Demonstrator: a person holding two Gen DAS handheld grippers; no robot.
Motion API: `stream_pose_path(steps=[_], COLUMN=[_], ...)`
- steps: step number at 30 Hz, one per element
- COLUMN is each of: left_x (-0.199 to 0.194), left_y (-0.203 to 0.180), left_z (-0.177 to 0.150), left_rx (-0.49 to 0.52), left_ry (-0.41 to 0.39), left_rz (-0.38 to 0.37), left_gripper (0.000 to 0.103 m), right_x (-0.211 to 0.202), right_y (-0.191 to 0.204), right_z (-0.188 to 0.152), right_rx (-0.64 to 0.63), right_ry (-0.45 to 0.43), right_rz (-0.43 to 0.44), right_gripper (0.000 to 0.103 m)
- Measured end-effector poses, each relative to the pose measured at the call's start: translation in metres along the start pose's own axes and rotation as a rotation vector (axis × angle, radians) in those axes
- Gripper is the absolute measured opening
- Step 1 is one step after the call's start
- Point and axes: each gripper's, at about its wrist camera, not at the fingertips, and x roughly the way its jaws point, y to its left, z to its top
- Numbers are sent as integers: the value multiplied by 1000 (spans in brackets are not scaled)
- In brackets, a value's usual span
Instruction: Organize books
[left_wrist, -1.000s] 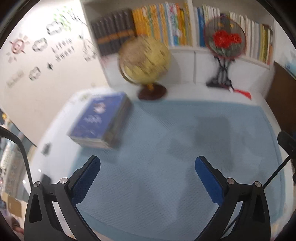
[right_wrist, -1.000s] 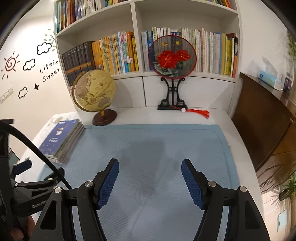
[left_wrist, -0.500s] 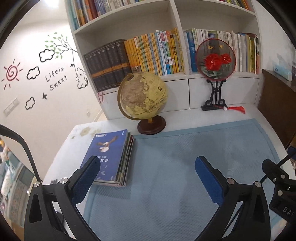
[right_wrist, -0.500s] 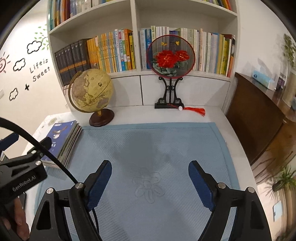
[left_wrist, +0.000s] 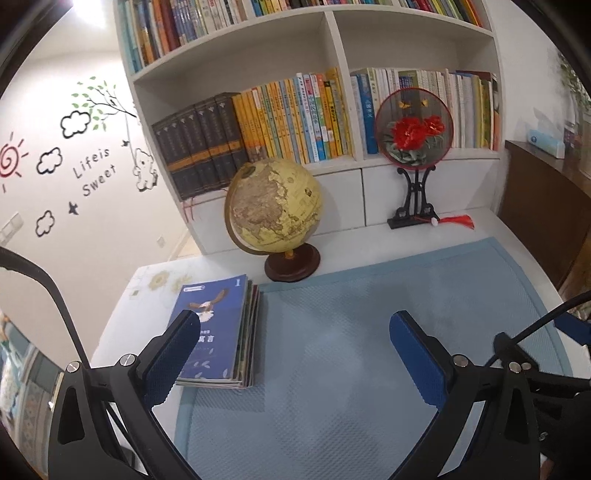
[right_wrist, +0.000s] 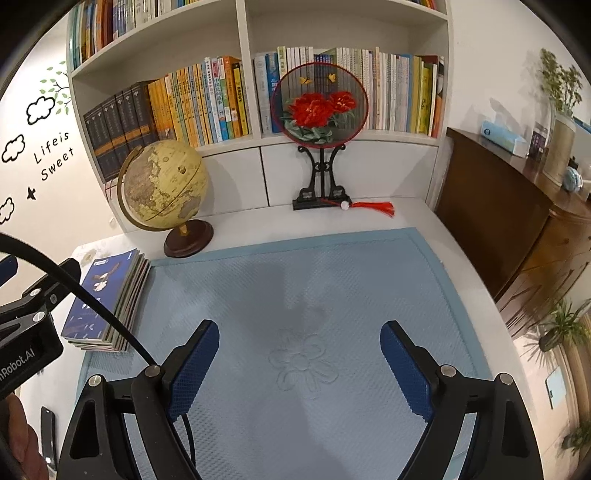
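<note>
A: Where's the task item?

B: Stack of books (left_wrist: 218, 332) lies flat, lower left of the left wrist view, blue cover with a bird on top. It sits at the left edge of the blue mat (left_wrist: 369, 350) on the white counter (left_wrist: 122, 325). In the right wrist view the same stack is at mid left.

A: Grippers?

B: Left gripper (left_wrist: 295, 332) has its jaws wide, nothing between them, just mat below. Its left blue pad overlaps the book cover in the picture; contact I cannot tell. Right gripper (right_wrist: 299, 343) has its jaws opening, already wide, nothing between them, over the flower pattern pressed into the mat.

A: Anything else?

B: Globe (left_wrist: 275, 210) on a dark round base stands just behind the stack, upper centre. Round red flower fan (left_wrist: 413, 129) on a black stand is right of the globe, red tassel (left_wrist: 456, 221) lying at its foot. Bookshelf (left_wrist: 332, 51) fills the top of the frame, rows of upright books. Brown cabinet (right_wrist: 517, 221) at right edge, tissue box (right_wrist: 502, 138) on it. A fingertip shows at lower left of the right wrist view.
</note>
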Motion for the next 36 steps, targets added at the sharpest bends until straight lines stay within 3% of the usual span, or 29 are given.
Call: stream_pose_path(steps=[5,10,15,22,28,36], left_x=[7,24,34,39,47,43], left_y=[5,8,3,-1,-4,-5], left_z=[-1,-7,-13,-13,-17,-19], left_rx=[0,-25,9,16,6,11], left_ry=[5,68,87,90,140,135], left_rz=[-29,-85,-68,-109,-156,-143], left_gripper=[102,102,102,102,102,102], right_x=[1,10,19,21,25,26], right_y=[13,21,23,20,16,11], right_z=[-2,-2,-3,-1,-3,-6], right_rx=[0,-10,-5,11,3,15], right_ry=[-8,13,39,43,67,81], right_rz=[-9,-34,-46,-55,-76,-77], right_gripper=[88,88,88,88,88,88])
